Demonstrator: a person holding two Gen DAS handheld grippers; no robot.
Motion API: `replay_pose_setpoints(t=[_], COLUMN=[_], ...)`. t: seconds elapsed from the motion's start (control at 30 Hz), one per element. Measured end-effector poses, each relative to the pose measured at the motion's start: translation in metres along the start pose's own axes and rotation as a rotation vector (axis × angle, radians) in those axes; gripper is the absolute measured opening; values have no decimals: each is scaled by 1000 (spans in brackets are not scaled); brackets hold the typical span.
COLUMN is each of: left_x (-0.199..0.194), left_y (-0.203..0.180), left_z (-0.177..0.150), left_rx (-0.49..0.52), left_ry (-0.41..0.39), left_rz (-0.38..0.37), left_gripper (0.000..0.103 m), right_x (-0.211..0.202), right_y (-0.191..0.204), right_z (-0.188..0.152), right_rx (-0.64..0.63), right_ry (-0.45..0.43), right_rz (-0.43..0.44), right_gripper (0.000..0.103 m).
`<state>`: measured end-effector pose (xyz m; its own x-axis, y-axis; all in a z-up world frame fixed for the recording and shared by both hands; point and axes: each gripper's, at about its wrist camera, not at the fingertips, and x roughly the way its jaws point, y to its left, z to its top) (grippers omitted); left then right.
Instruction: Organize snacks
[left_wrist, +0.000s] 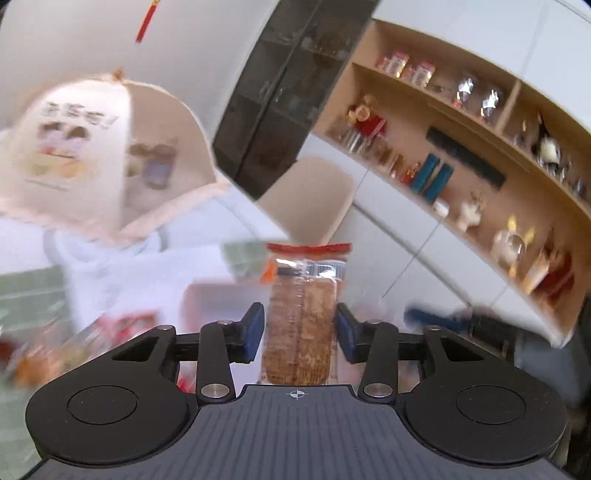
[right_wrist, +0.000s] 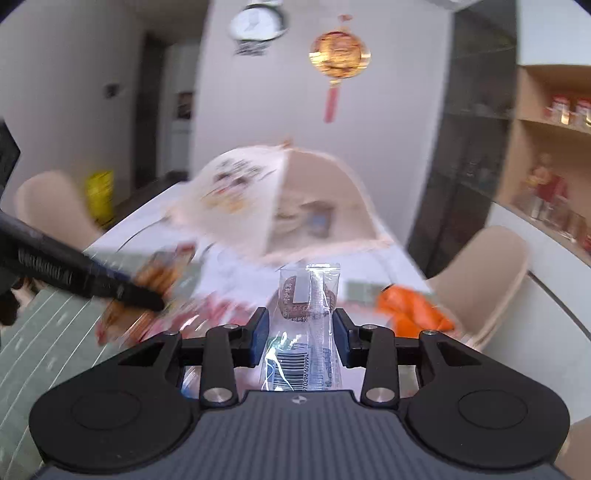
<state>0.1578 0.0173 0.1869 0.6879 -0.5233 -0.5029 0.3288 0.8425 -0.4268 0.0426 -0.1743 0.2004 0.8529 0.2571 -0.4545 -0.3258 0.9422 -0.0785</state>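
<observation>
My left gripper (left_wrist: 300, 332) is shut on a clear packet of brown crackers (left_wrist: 301, 314) with a red top seal, held upright above the table. My right gripper (right_wrist: 300, 332) is shut on a clear wrapped round brown biscuit packet (right_wrist: 306, 317) with a barcode, also held upright. The left gripper's arm shows in the right wrist view (right_wrist: 74, 273) at the left, with its cracker packet (right_wrist: 155, 277) blurred at its tip. Several more snack packets (right_wrist: 207, 314) lie blurred on the table below.
A beige mesh food cover (right_wrist: 280, 206) with a cartoon print stands on the white table (right_wrist: 147, 225). An orange packet (right_wrist: 410, 306) lies at the right. Beige chairs (right_wrist: 491, 273) stand around. A wooden shelf (left_wrist: 461, 155) with ornaments lines the wall.
</observation>
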Motion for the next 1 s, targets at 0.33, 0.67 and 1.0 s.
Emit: replay_pose_setpoints(t=[0.33, 0.67, 1.0], left_x=[42, 2, -8], left_y=[81, 169, 155], left_z=[-33, -69, -74], left_rx=[-78, -249, -30], left_ry=[135, 150, 25], left_rz=[153, 337, 529], left_gripper=[44, 44, 46], right_x=[64, 115, 92], right_y=[-16, 77, 116], right_z=[-54, -96, -140], right_rx=[78, -36, -143], right_ry=[225, 327, 443], right_rz=[19, 341, 558], right_gripper=[71, 71, 56])
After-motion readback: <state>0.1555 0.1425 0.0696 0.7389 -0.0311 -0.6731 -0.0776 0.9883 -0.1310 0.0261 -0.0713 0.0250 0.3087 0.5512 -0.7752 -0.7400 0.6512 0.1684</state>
